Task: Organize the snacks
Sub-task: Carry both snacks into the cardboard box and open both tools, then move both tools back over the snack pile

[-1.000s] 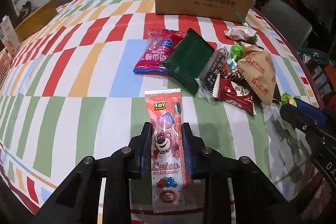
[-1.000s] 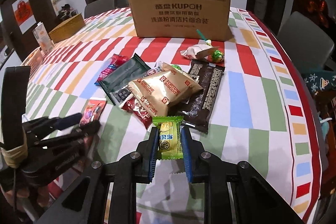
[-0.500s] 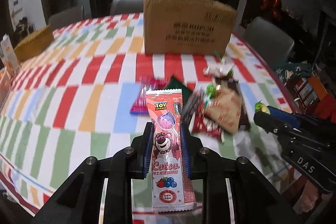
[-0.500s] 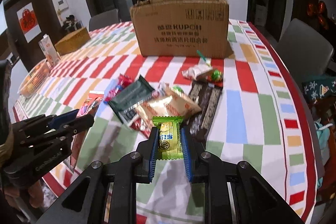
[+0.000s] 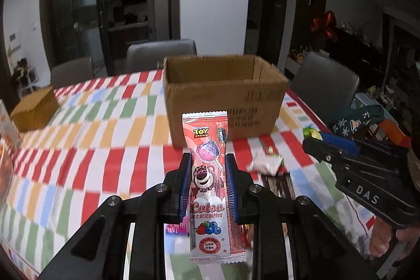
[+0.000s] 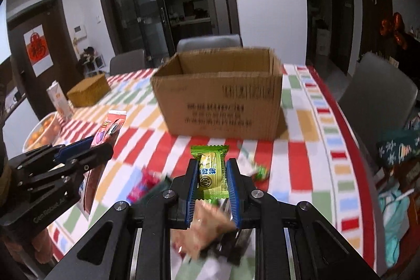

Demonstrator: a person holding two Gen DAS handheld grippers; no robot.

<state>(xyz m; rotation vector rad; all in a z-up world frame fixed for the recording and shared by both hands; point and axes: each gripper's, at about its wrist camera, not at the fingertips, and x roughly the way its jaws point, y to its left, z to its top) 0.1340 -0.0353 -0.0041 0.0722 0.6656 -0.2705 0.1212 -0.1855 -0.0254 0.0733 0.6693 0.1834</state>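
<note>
Left gripper clamped on the pink lollipop packet, packet standing upright between the blue pads, held up off the table. Right gripper clenched on the green snack packet, also raised above the checked cloth. Straight ahead of both, the open cardboard box, top flaps out of the way, brown inside walls showing. Off to the right in the left wrist view, the right gripper's black body with a bit of green wrapper poking past its tip. Below and between, blurred leftovers on the table: a white wrapper just in front of the box, a tan packet under the right gripper. Farther left, a small brown box and a bowl of oranges near the table edge.
</note>
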